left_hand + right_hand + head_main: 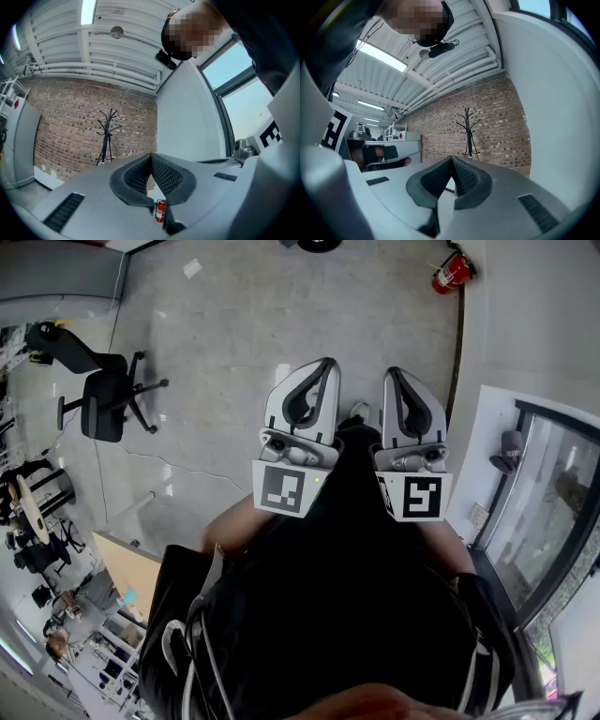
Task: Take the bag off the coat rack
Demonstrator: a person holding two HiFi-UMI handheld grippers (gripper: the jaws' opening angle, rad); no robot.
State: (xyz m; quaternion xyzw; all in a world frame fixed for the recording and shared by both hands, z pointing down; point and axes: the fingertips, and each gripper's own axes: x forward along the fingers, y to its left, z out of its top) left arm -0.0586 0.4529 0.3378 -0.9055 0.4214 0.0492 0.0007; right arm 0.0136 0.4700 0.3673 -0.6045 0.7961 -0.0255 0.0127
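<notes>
You hold both grippers close to your body at the centre of the frame. Your left gripper point(325, 364) has its jaws pressed together on nothing, and your right gripper point(393, 372) is the same. The coat rack point(107, 136) stands left of centre against the brick wall point(65, 117); it is too small to tell whether a bag hangs there. A fire extinguisher point(448, 273) sits in the upper right and an office chair point(105, 401) at the left.
</notes>
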